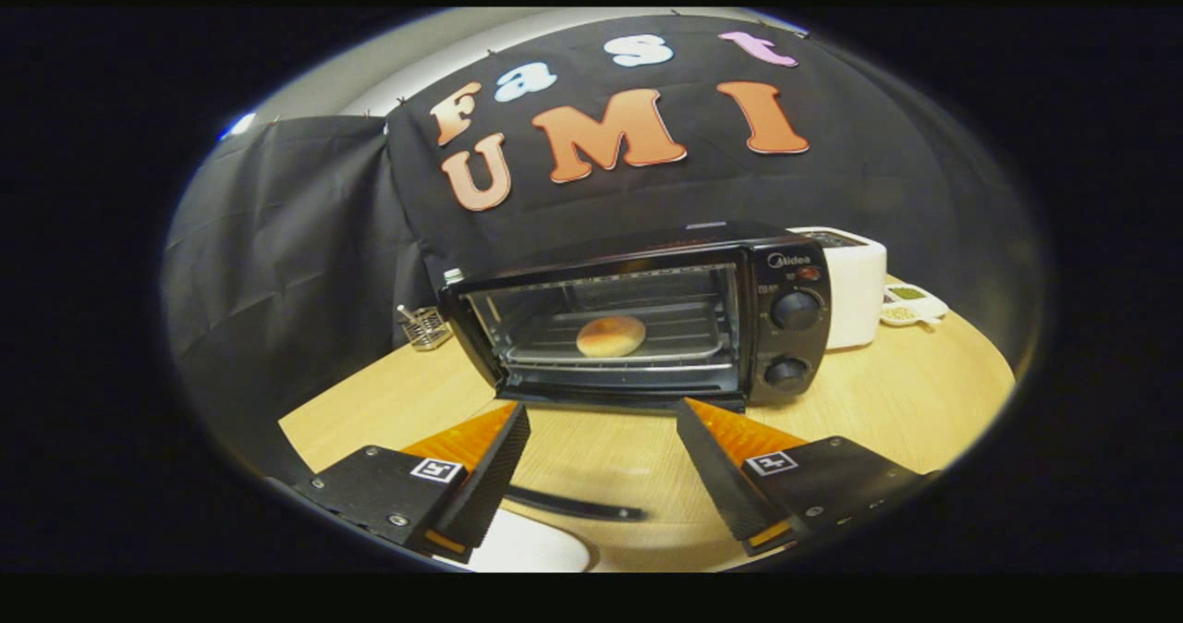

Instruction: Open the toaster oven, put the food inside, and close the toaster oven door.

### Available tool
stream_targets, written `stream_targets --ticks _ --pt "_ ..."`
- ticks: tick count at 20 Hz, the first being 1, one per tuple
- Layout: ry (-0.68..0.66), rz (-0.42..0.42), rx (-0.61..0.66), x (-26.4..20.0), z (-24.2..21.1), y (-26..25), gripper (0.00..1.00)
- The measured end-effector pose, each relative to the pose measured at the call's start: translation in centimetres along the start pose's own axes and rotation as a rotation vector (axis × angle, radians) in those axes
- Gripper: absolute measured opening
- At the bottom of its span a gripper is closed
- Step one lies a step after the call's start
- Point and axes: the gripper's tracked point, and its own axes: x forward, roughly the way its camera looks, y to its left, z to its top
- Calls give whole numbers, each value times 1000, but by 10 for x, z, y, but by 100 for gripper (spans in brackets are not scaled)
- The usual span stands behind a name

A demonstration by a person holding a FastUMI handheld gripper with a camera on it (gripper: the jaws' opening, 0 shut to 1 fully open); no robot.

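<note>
The round wooden bench [887,392] carries a black toaster oven [647,318], boxy, its door down, a wire rack inside. On that rack lies the food [611,335], a smooth round bun. Right of the oven stands a white appliance [855,286]; far left, a small wire basket [424,326]. Near, the hand-held gripper [601,420] is spread wide, holding nothing, its ribbed fingers just short of the oven.

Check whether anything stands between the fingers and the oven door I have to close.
Nothing visible does. The gripper is open, and a dark bar, apparently the lowered door's handle, lies between its fingers. The bun sits back on the rack inside the toaster oven, clear of the door's swing.
</note>
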Motion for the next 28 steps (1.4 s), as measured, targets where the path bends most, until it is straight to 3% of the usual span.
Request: stream_targets --ticks 3,7,11,17,19,28 --pt "45 17 14 -21 -23 1 96" --pt "119 -44 -33 -39 -54 -17 95" --pt "188 0 20 -54 -73 -9 91" --pt "242 -28 33 -52 -90 -14 90" --pt "276 -25 49 -56 -97 -12 85" --pt "291 -36 42 -33 -98 5 84"
